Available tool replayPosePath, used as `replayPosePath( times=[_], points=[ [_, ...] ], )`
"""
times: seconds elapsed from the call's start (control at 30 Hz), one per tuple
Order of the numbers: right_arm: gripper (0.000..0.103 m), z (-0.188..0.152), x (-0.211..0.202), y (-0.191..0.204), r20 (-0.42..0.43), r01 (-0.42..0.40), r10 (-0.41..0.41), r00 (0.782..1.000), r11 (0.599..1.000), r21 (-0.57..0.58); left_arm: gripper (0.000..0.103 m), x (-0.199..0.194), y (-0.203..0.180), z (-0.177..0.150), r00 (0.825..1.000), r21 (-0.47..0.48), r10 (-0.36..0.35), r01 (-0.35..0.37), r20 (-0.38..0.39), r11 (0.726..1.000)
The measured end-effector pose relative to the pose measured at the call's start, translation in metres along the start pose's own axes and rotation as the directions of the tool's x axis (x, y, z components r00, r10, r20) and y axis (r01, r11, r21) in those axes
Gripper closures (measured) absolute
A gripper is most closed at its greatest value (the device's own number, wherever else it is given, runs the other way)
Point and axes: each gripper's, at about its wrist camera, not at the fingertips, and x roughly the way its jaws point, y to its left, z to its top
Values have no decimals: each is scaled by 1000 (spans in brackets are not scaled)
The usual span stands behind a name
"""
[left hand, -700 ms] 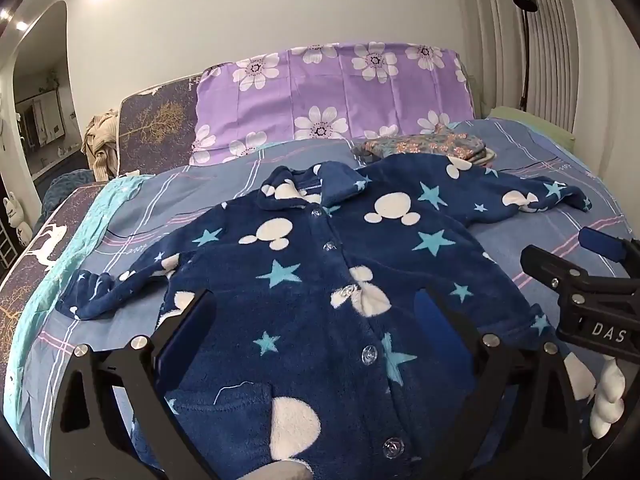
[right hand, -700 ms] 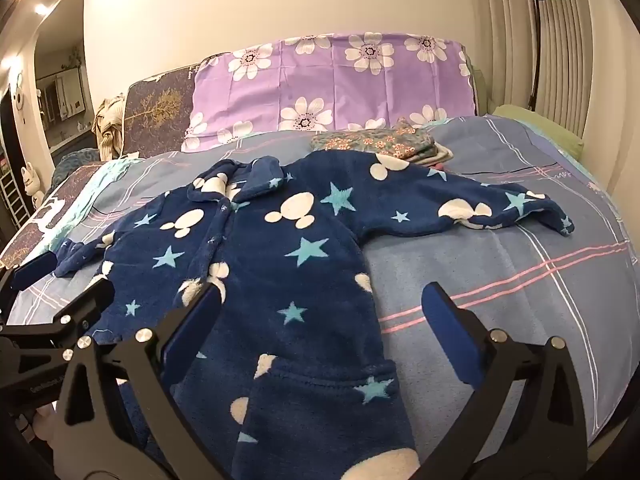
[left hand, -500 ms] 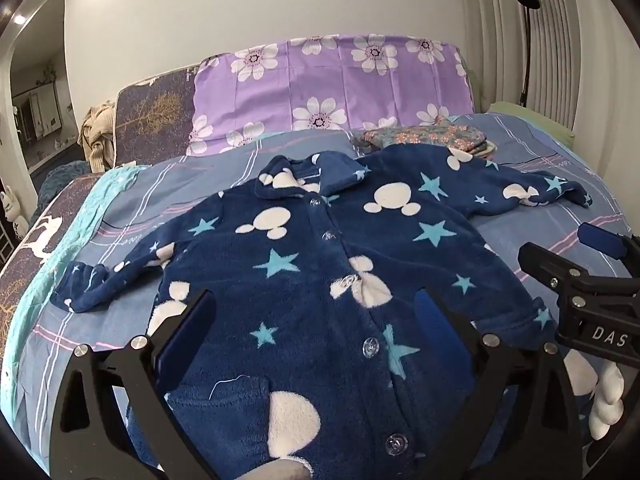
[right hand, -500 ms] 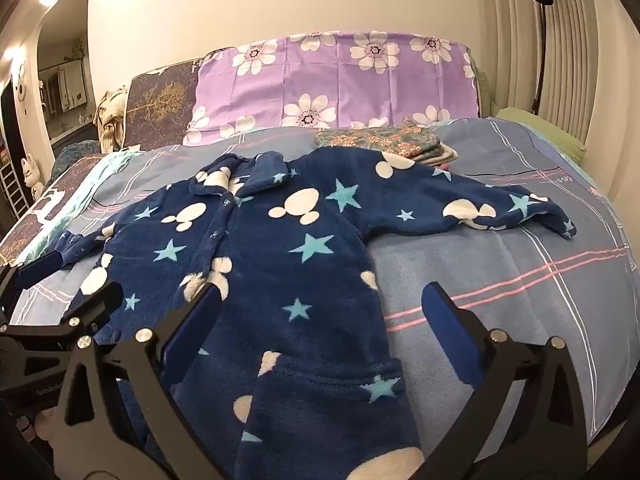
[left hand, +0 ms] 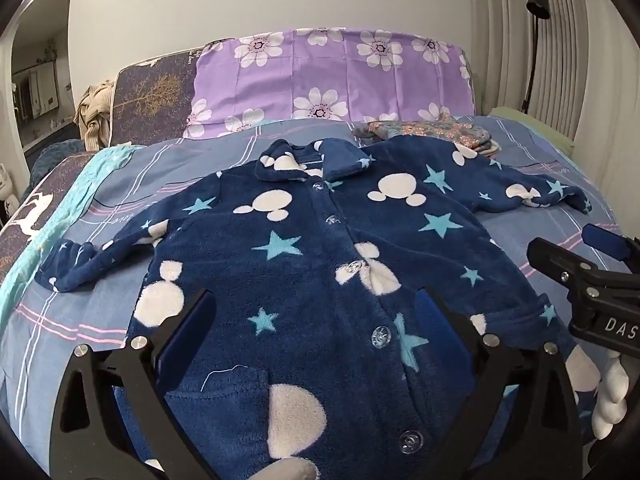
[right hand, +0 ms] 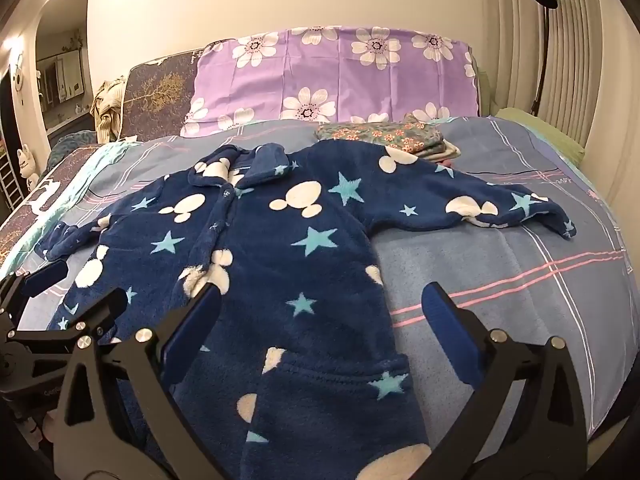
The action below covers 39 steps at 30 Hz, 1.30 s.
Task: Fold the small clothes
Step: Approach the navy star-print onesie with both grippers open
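Both my left gripper [left hand: 312, 328] and right gripper [right hand: 320, 320] hang spread wide, empty, above the fleece jacket [left hand: 320, 264] lying flat on the bed [right hand: 520, 248]. My worry: thick pile bunches, or I pinch the sheet too, dragging a crooked fold.

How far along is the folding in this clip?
Done: a small stack of folded floral clothes already sits near the purple flowered pillow. In hand: nothing. The left gripper and right gripper both hover open above the navy fleece jacket. Left: the whole jacket. It lies flat on the striped bedsheet, buttoned, both sleeves spread wide, no fold made.
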Motion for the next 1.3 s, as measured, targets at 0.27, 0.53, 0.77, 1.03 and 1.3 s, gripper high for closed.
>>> replayPosePath(
  times=[0.27,0.53,0.77,1.03,1.3],
  points=[
    [2,-4,6,7,-27,6,-6,1000,1000,-13,3,13,8,-6,997,-18,-49,48,-65,999],
    [2,-2,5,10,-9,27,-27,1000,1000,-11,3,19,10,-10,997,-13,-25,24,-78,1000],
    [2,-6,8,21,-22,43,-44,999,998,-45,9,29,16,-14,991,-21,-11,8,-135,1000],
    [2,-11,20,37,-89,-8,2,996,998,-61,18,36,38,-19,983,-74,13,-27,-184,997],
    [2,-12,25,55,-113,-42,33,993,996,-81,18,38,52,-20,982,-101,32,-51,-188,994]
  ],
)
